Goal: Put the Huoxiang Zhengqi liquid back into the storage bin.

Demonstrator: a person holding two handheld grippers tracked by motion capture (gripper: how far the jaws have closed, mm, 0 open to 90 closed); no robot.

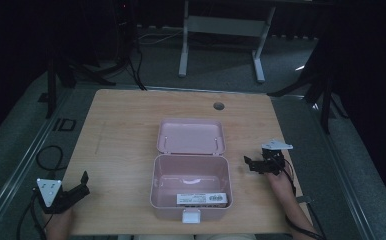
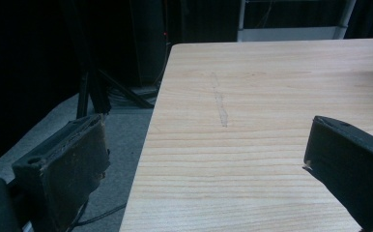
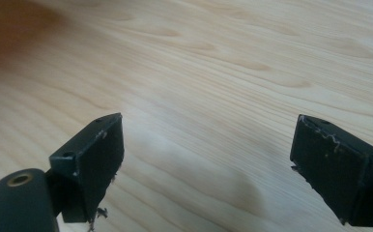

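Centred on the table [image 1: 121, 130]: one pink storage box [image 1: 191, 187], lid folded back, a white label strip inside. Right of the box, just beside it: right gripper [image 1: 251, 164], jaws spread, empty. Left of the box, well apart at the table's near corner: left gripper [image 1: 82, 184], jaws spread, empty.

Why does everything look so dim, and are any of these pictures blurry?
High view: the room around the table is nearly black, and the pink box looks soft. Left gripper view: wood grain is sharp, while the near left tongs blur. Right gripper view: the right tongs throw a soft shadow, and the far wood is hazy.
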